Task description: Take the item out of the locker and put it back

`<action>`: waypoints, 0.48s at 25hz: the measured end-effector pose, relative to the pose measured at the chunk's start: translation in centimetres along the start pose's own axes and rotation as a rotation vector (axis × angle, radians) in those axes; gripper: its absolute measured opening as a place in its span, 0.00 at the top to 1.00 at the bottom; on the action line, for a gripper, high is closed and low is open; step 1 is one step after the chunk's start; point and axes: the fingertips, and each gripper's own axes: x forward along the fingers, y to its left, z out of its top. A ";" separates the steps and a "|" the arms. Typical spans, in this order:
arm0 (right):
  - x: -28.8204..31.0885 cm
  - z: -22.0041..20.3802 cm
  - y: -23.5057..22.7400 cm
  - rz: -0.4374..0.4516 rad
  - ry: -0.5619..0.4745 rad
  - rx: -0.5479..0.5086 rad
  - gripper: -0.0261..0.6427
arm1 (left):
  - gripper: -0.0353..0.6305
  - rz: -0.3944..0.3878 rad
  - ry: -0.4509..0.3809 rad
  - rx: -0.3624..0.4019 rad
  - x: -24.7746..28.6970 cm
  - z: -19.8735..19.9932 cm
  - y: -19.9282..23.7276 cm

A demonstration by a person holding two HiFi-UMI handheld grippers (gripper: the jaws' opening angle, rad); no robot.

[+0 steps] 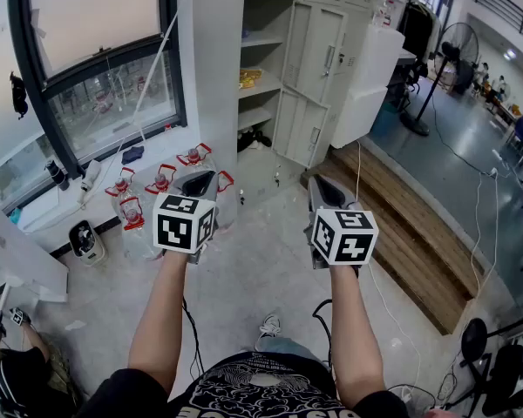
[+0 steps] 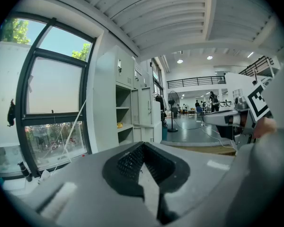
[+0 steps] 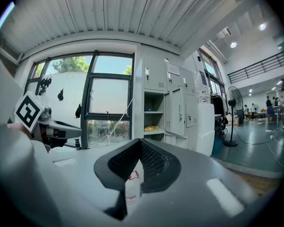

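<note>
The grey locker (image 1: 318,55) stands ahead with its doors swung open, and a yellow item (image 1: 249,78) lies on one of its middle shelves. That yellow item (image 2: 119,125) shows small and far off in the left gripper view, and the right gripper view shows the yellow item (image 3: 151,128) too. My left gripper (image 1: 199,181) and right gripper (image 1: 324,188) are held side by side at chest height, well short of the locker. Both point toward it, slightly downward. The left gripper (image 2: 142,148) and the right gripper (image 3: 140,143) have their black pads meeting at the tip, with nothing between them.
Several large water bottles with red handles (image 1: 161,183) stand on the floor under the window. A raised wooden platform (image 1: 410,233) runs along the right, with a standing fan (image 1: 458,46) beyond it. Cables trail over the floor. Another person's hand (image 1: 0,325) shows at the lower left.
</note>
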 end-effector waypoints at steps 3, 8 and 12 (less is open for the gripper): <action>0.3 -0.2 -0.3 -0.006 -0.005 0.000 0.93 | 0.95 -0.007 0.007 0.007 0.6 -0.1 -0.1; 0.7 -0.1 -0.7 -0.008 -0.008 0.006 0.93 | 0.95 -0.016 0.012 0.011 1.4 -0.1 -0.4; 1.0 -0.2 -0.7 -0.010 -0.007 0.005 0.91 | 0.95 -0.025 0.012 0.019 1.9 0.1 -0.5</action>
